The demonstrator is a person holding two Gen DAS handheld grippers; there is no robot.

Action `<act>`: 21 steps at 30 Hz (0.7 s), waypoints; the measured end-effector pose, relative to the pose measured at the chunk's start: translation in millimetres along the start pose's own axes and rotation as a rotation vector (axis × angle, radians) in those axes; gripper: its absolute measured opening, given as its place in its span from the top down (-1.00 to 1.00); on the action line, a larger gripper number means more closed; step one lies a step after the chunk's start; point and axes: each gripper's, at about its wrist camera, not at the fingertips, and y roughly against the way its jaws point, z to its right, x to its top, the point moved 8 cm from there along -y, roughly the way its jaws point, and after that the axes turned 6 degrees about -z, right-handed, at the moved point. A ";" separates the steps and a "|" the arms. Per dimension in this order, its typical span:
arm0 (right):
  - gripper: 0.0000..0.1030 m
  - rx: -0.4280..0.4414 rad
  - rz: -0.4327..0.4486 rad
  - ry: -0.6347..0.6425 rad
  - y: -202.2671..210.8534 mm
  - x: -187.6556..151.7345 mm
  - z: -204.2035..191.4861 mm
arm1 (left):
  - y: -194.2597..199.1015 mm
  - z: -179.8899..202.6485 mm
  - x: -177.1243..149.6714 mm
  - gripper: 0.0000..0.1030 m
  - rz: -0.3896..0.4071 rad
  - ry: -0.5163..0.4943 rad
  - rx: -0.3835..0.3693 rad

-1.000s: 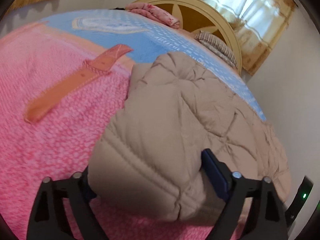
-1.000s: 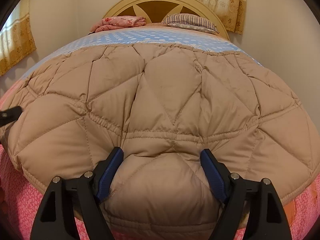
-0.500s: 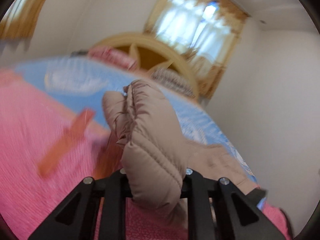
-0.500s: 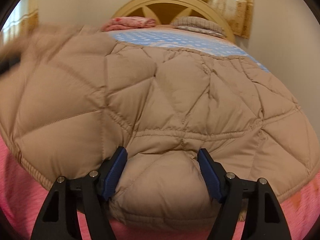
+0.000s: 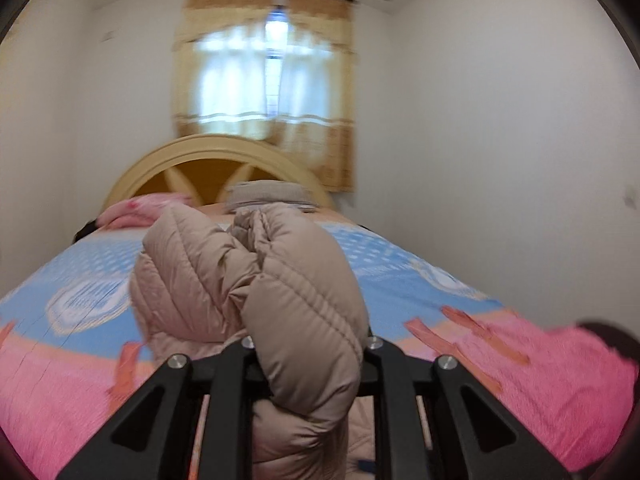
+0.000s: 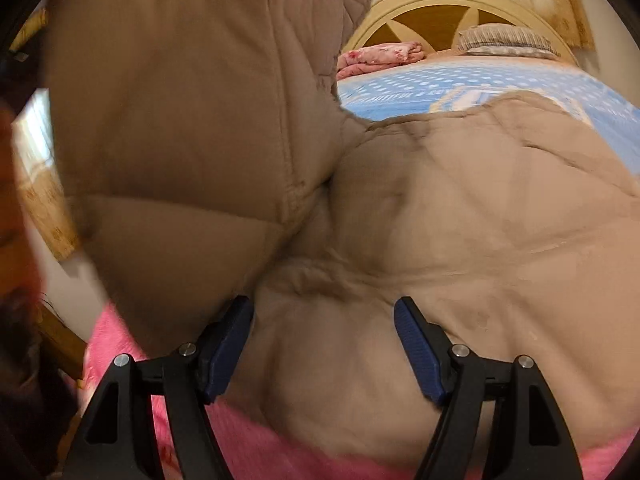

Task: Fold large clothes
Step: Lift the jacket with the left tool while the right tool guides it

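White walls and a curtained window [image 5: 266, 76] frame a bed [image 5: 432, 280] covered in a blue dotted and pink patterned spread, with a rounded wooden headboard [image 5: 200, 164] at its far end. Against that headboard lie a folded pink blanket [image 6: 380, 54] and a striped pillow [image 6: 504, 40]. A tan quilted puffer jacket [image 6: 480, 208] is spread over the near part of the bed, well short of the headboard; its stitching forms diamond panels on the body and narrow parallel ribs on the raised portion. The left tool [image 5: 308, 356] is clenched on a bunched, ribbed fold of the jacket, held up above the bed so it stands between the camera and the headboard. The right tool [image 6: 324, 344] is spread wide, its blue pads [image 6: 416, 352] flanking a bulge of the jacket's near edge, which rests on the pink spread; they are not pinching the fabric. From the right wrist view, the lifted part of the jacket looms large and blurred to the left of the headboard. A second ago the left tool was wide apart around the fabric low on the bed; since then it has closed and raised the fold, while the right tool has stayed splayed at the hem.
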 end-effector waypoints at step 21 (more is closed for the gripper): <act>-0.04 -0.062 0.003 -0.071 61.4 95.1 98.4 | -90.6 128.0 -110.1 0.15 -0.180 -0.536 -0.037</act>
